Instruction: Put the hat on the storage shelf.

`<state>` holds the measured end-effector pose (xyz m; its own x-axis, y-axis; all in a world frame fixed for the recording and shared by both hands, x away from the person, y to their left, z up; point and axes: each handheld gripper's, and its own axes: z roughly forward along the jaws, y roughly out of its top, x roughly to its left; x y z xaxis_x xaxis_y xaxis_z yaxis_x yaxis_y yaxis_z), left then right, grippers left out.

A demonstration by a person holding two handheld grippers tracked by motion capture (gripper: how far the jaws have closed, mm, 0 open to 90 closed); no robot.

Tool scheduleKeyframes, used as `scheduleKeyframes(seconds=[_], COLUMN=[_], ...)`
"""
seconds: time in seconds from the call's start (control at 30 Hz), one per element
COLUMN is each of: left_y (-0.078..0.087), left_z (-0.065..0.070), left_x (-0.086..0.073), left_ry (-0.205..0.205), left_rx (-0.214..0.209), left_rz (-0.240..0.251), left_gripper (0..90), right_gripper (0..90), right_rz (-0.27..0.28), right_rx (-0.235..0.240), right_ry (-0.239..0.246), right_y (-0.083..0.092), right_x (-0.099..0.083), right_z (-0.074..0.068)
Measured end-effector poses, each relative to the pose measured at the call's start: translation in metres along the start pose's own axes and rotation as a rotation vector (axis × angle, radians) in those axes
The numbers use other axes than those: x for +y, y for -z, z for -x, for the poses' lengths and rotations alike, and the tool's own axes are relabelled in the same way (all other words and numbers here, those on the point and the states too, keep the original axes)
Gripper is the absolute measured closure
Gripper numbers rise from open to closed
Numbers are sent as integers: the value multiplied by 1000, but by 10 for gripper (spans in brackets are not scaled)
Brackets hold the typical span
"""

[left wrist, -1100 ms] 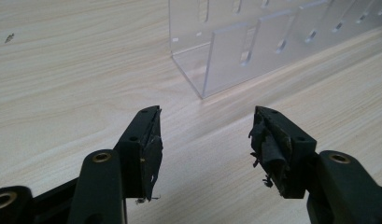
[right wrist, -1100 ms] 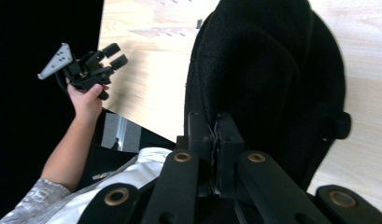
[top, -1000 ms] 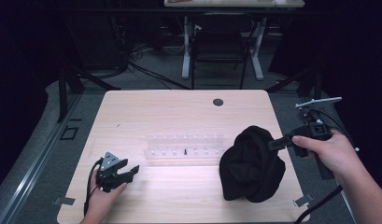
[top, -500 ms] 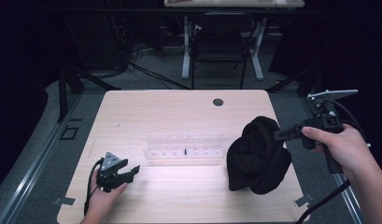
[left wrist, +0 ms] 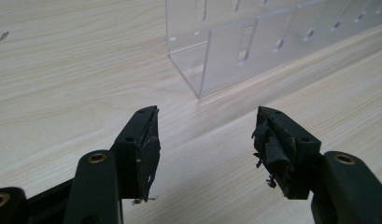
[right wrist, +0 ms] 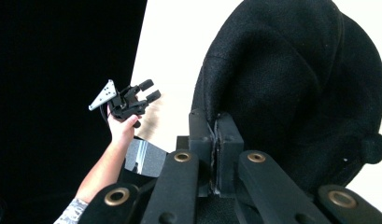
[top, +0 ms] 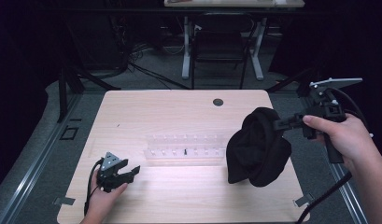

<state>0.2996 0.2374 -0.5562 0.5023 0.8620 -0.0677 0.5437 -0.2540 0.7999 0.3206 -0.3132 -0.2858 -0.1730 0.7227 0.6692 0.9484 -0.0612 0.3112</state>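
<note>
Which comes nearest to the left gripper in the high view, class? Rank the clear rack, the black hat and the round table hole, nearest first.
From the left gripper, at the table's near left:
1. Clear rack, mid-table, just to its right.
2. Black hat, held up at the right side.
3. Round table hole, near the far edge.

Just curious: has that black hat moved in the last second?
Yes. The black hat, held by the right tongs, has risen off the table and away from the clear rack.
</note>
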Motion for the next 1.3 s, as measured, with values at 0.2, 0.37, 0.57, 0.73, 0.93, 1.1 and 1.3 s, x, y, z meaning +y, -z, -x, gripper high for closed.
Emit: scheduleKeyframes(seconds=[0.2, 0.37, 0.57, 0.73, 0.93, 1.1, 1.3], left_y=[0, 0, 0, 0, 0, 1, 1], left_z=[0, 0, 0, -1, -1, -1, -1], left_x=[0, 0, 0, 0, 0, 1, 1], left_ry=[4, 1, 2, 3, 4, 3, 3], left_rx=[2, 1, 1, -1, -1, -5, -6], left_rz=[7, 7, 7, 8, 10, 3, 3], left_gripper=[408, 408, 408, 408, 408, 408, 408], right_gripper=[882, 883, 882, 883, 882, 883, 883], right_rz=[5, 16, 33, 41, 46, 42, 35], right_rx=[1, 11, 24, 34, 41, 45, 45], right_ry=[1, 5, 21, 29, 35, 32, 33], right_y=[2, 2, 4, 3, -2, -10, -19], right_x=[6, 12, 20, 26, 32, 37, 45], right_z=[-5, -10, -20, -25, -30, -33, -38])
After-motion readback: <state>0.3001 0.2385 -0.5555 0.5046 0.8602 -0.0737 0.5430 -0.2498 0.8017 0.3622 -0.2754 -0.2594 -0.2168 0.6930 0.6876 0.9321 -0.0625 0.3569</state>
